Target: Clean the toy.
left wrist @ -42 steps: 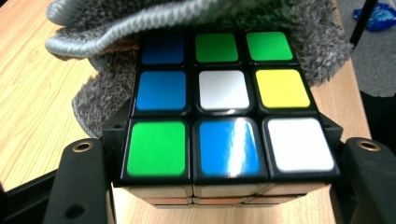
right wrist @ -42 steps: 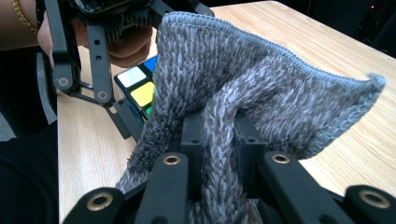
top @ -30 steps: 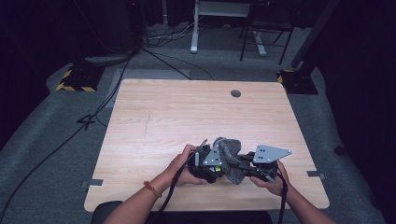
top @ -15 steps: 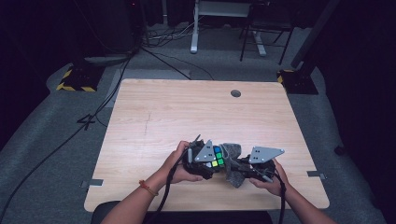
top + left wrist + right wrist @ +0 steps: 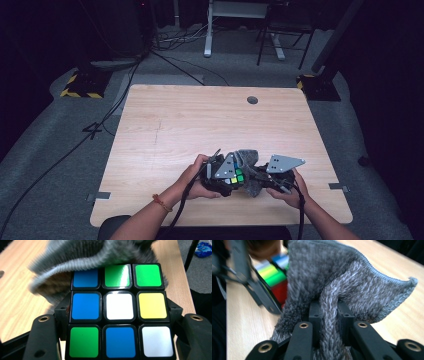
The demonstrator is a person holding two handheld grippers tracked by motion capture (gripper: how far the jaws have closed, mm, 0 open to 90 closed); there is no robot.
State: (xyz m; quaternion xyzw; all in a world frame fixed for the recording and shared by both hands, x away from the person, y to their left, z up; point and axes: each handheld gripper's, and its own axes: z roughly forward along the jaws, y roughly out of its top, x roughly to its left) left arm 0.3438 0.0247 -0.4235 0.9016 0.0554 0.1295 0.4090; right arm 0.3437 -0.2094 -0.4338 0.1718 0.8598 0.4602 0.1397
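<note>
Wiping of cube in hand, near edge of pale wooden table (image 5: 190, 120). Scrambled colour-tile puzzle cube with black frame (image 5: 118, 312) clamped between jaws of left gripper (image 5: 223, 176), one jaw on each side face, top face square to that gripper's camera: blue, green, white, yellow tiles legible. Fuzzy grey knitted cloth (image 5: 352, 282) pinched in a thick fold between closed jaws of right gripper (image 5: 272, 179), loose part fanning out ahead of the tips and to both sides.

Change from a second ago, high view: then grey cloth draped over the cube, no tiles showing. Half a second ago, tiles uncovered. Now green and yellow tiles plain beside the left jaws, cloth bunched between the two grippers and up behind the cube. In left gripper view, ribbed hem of cloth lying along far edge of the top face, brushing or just above the far row; cannot tell which, blurred. Both grips unchanged throughout, hands barely shifted.

Reading: one pass over the top face likely finished, cloth drawn back off it toward the right jaws. Face looks glossy, glare on the middle green tile. Red side face glimpsed in right gripper view, just left of the cloth, probably next. Cube needs turning in left jaws first, or cloth brought round.
</note>
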